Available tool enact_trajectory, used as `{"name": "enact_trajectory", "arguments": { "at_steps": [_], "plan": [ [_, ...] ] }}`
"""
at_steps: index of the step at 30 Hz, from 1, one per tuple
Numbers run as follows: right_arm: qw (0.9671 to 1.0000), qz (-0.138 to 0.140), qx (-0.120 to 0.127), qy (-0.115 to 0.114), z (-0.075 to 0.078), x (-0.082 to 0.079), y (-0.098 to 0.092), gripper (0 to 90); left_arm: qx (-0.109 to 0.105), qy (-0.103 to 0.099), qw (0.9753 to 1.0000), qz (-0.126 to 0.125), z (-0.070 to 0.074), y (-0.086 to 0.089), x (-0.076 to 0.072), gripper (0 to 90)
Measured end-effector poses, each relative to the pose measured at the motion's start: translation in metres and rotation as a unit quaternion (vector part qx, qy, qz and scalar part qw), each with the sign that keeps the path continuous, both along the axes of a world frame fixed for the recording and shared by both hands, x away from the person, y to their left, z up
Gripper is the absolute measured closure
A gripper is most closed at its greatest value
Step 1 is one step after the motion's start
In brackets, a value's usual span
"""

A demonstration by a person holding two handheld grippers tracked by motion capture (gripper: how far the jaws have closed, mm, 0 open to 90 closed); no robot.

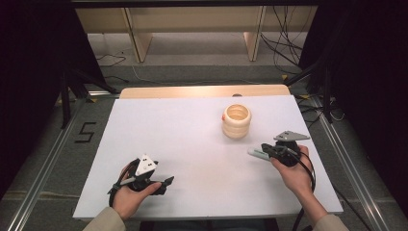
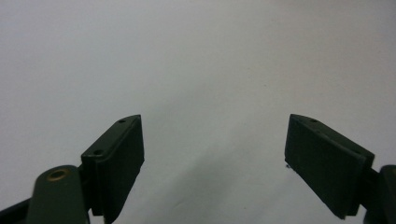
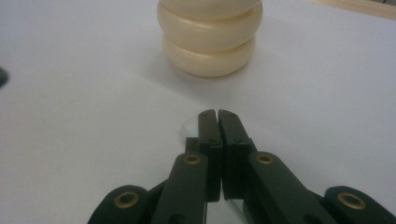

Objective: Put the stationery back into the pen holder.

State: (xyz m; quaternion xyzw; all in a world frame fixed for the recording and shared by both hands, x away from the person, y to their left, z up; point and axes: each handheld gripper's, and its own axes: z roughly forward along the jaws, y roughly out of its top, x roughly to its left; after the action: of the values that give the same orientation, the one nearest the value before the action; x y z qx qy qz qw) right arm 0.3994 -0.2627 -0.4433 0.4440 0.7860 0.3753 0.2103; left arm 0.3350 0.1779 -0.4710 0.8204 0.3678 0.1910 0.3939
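Right gripper (image 1: 266, 150) has its jaws pinched on a small pale, flat see-through strip (image 1: 256, 154), held low over the white sheet (image 1: 192, 144) on the near right, just this side of the cream ribbed holder (image 1: 236, 121). If it's meant to go in the holder, I'd lift it first, tip the strip upright and come straight down over the open mouth, since that slick strip could twist in the rubbery black pads. Holder looks like glossy, chunky stacked rings. Left gripper (image 1: 166, 182) sits near left, jaws spread wide, empty.

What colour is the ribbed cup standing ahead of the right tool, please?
Cream, the ribbed cup; the right gripper view shows it best.
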Motion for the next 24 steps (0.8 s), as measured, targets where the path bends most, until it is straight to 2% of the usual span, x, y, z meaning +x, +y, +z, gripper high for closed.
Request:
{"name": "enact_trajectory", "arguments": {
  "at_steps": [8, 16, 24],
  "plan": [
    [0.9992, -0.012, -0.013, 0.036, -0.004, 0.027, 0.015, 90.0, 0.000, -0.001, 1.0000, 0.001, 0.000, 0.000, 0.001, 19.9],
    [0.9970, -0.017, -0.035, 0.067, -0.012, 0.044, 0.030, 90.0, -0.002, 0.000, 1.0000, 0.001, 0.000, 0.000, 0.001, 20.1],
    [0.9946, -0.029, -0.049, 0.087, -0.019, 0.056, 0.034, 90.0, -0.004, 0.000, 1.0000, 0.001, -0.001, 0.000, 0.001, 20.2]
  ]
}}
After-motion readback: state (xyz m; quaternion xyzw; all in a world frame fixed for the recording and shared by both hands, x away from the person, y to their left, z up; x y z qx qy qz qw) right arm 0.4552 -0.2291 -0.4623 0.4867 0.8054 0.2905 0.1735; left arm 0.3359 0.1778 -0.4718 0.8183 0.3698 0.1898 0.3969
